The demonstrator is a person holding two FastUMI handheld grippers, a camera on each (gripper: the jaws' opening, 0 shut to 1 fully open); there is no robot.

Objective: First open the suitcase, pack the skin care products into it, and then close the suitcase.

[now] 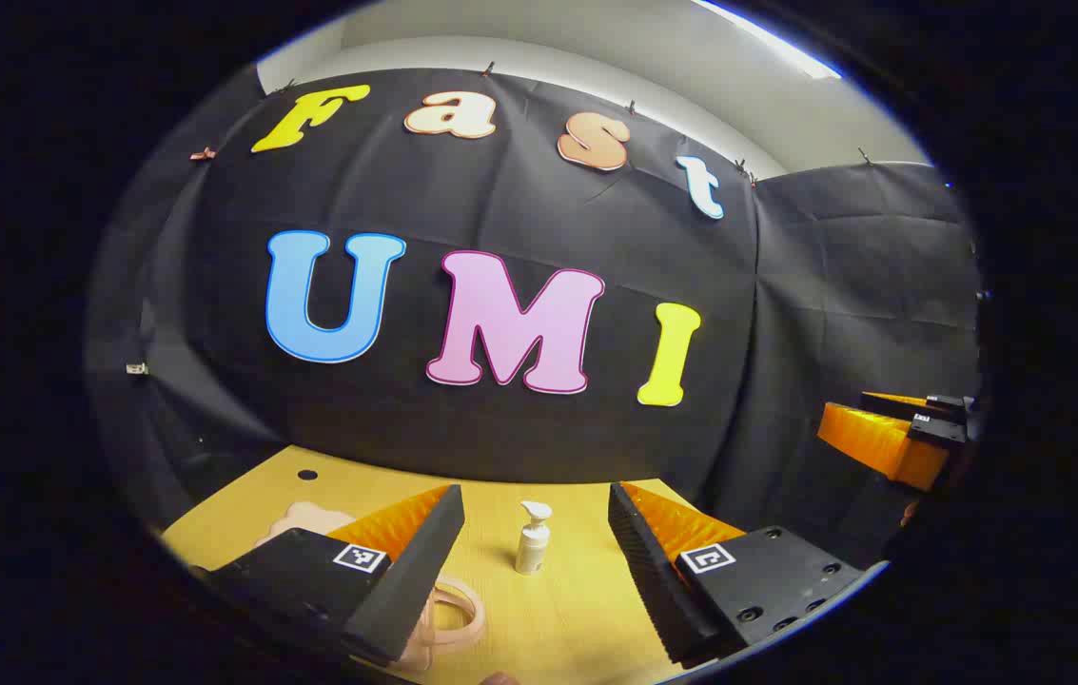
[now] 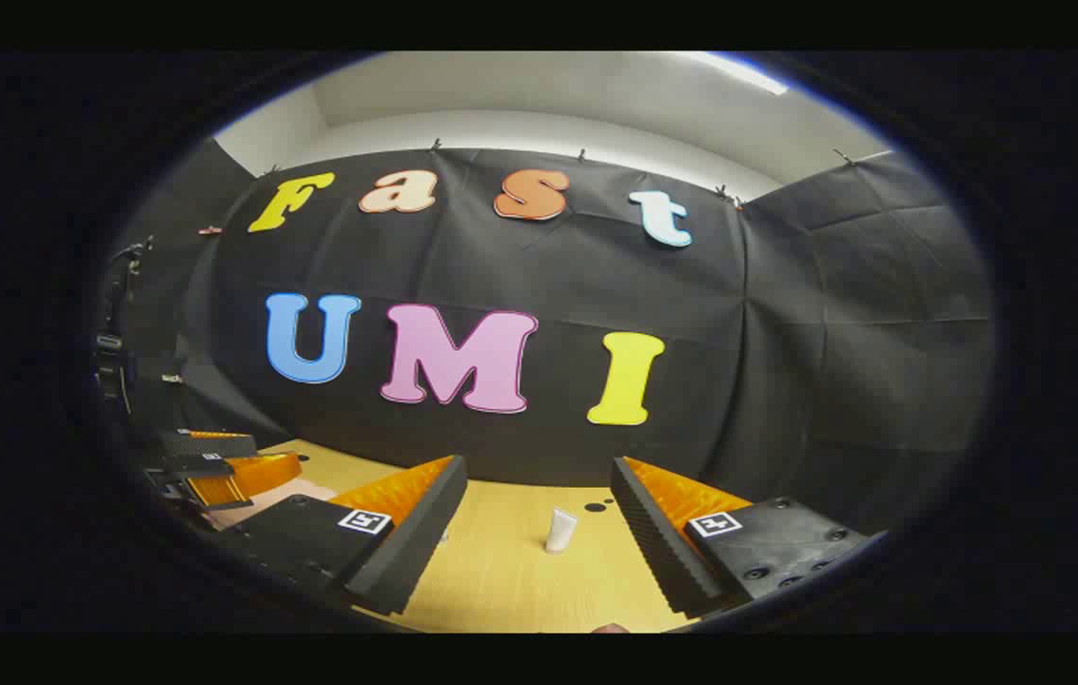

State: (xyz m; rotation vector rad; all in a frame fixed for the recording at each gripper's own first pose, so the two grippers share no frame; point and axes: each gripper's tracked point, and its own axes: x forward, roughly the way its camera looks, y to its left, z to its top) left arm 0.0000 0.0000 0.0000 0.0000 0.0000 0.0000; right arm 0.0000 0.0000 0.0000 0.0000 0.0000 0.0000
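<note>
Left gripper [image 1: 536,533] fingers apart over wooden table [image 1: 577,618], white pump bottle [image 1: 532,538] unlabelled, right gripper [image 2: 539,518] apart, white tube [image 2: 560,530], pink suitcase [image 1: 310,518].

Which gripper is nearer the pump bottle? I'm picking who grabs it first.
Left, probably. The left gripper has the pump bottle standing ahead between its open fingers; the right gripper hovers off to the side, apart from it.

Left gripper [image 1: 536,547]: fingers spread wide, nothing between them, pointing toward 12 o'clock. Right gripper [image 2: 539,533]: fingers likewise apart, empty, aimed at 12 o'clock; in the left gripper view it sits at 3 o'clock.
</note>
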